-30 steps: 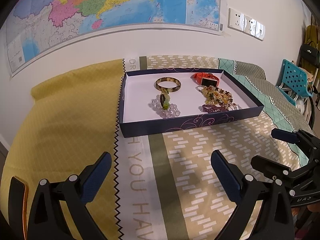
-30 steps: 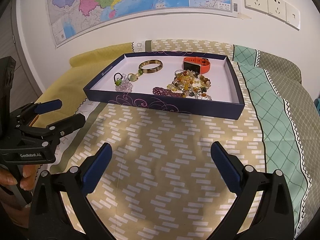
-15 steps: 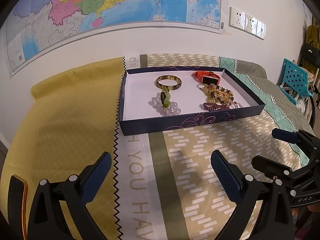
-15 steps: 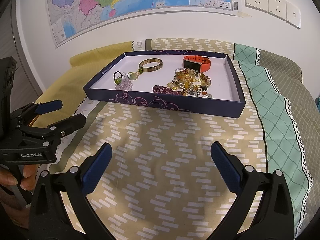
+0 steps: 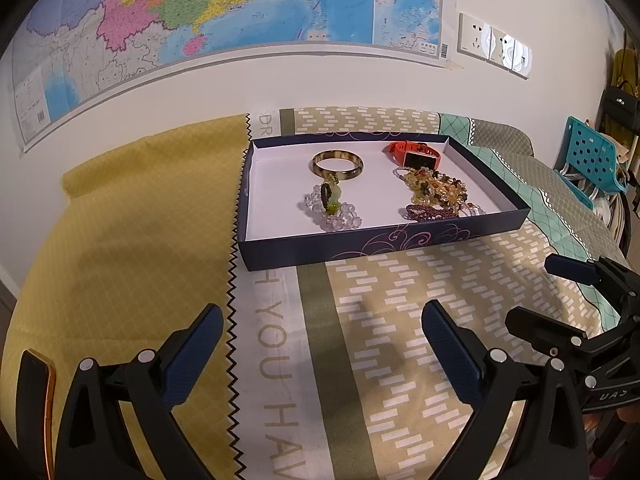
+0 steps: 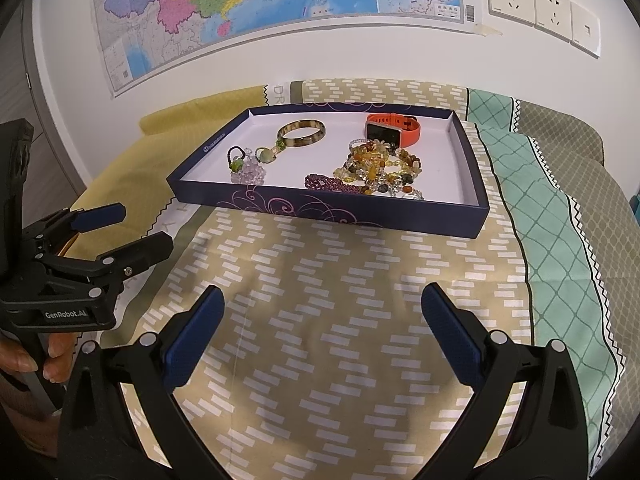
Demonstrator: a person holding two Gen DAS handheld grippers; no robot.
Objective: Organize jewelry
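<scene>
A dark blue tray [image 5: 360,242] [image 6: 332,208] with a white floor sits on the cloth. In it lie a brown bangle [image 5: 338,165] [image 6: 301,134], an orange watch [image 5: 416,153] [image 6: 394,130], a heap of amber beads [image 5: 436,190] [image 6: 380,168], a purple bead bracelet [image 5: 428,212] [image 6: 332,183] and a clear bead bracelet with green stones [image 5: 332,208] [image 6: 248,166]. My left gripper [image 5: 320,344] [image 6: 120,228] is open and empty, well short of the tray. My right gripper [image 6: 322,328] [image 5: 548,292] is open and empty, also short of the tray.
A patterned cloth [image 6: 340,300] covers the surface, yellow on the left [image 5: 120,220], teal on the right [image 6: 552,220]. A map [image 5: 200,8] and wall sockets [image 6: 540,4] are on the wall behind. A teal chair [image 5: 592,160] stands at the far right.
Both grippers have drifted slightly; the tray sits a touch nearer and lower in both views. Jaws stay open.
</scene>
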